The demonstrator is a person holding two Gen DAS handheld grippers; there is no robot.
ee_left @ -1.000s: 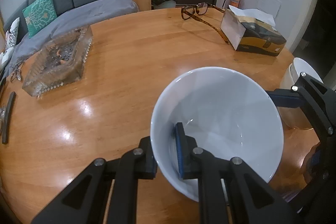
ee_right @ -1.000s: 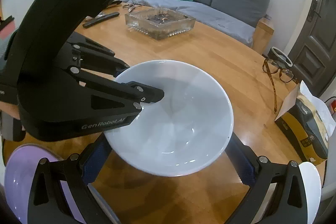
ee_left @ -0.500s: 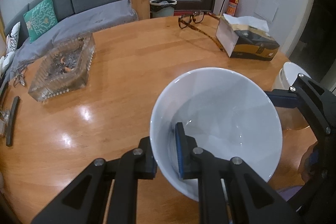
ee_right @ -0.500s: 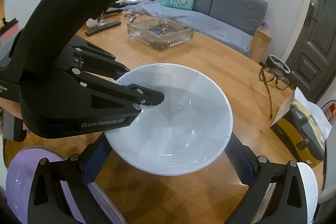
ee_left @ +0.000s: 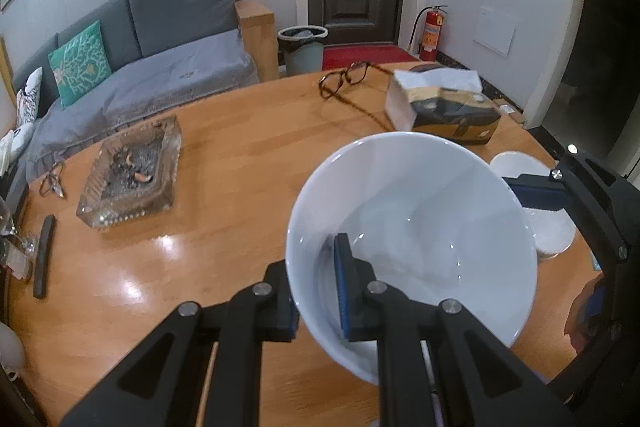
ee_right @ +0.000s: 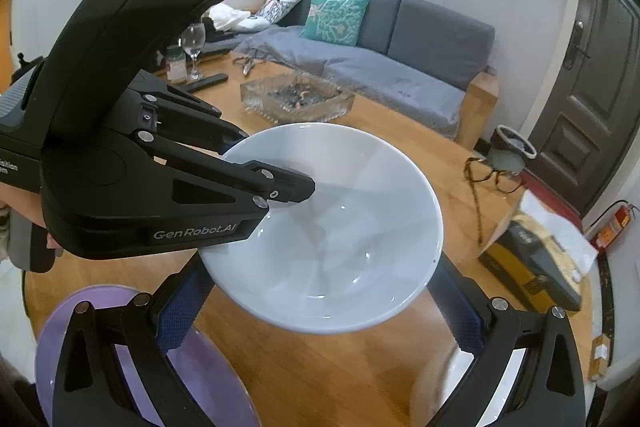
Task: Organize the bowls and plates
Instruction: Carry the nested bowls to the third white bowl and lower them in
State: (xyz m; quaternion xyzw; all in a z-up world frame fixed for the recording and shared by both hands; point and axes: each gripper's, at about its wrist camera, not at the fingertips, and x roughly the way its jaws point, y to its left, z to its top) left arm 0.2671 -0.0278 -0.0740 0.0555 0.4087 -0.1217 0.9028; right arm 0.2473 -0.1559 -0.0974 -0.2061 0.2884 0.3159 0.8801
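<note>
Above the round wooden table (ee_left: 240, 163) I hold a white bowl (ee_left: 412, 227) with both claws. My left claw (ee_left: 316, 291) is pinched tight on the near rim, one finger inside the bowl and one outside. My right claw (ee_right: 320, 307) stands wide, its blue pads cradling the bowl's outer wall on opposite sides. The bowl hangs clear of the tabletop, tilted. Below it sits a purple plate (ee_right: 208, 379), and a white dish (ee_left: 536, 187) rests near the tissue box (ee_left: 444, 107). A glass ashtray (ee_left: 132, 175) lies well apart.
</note>
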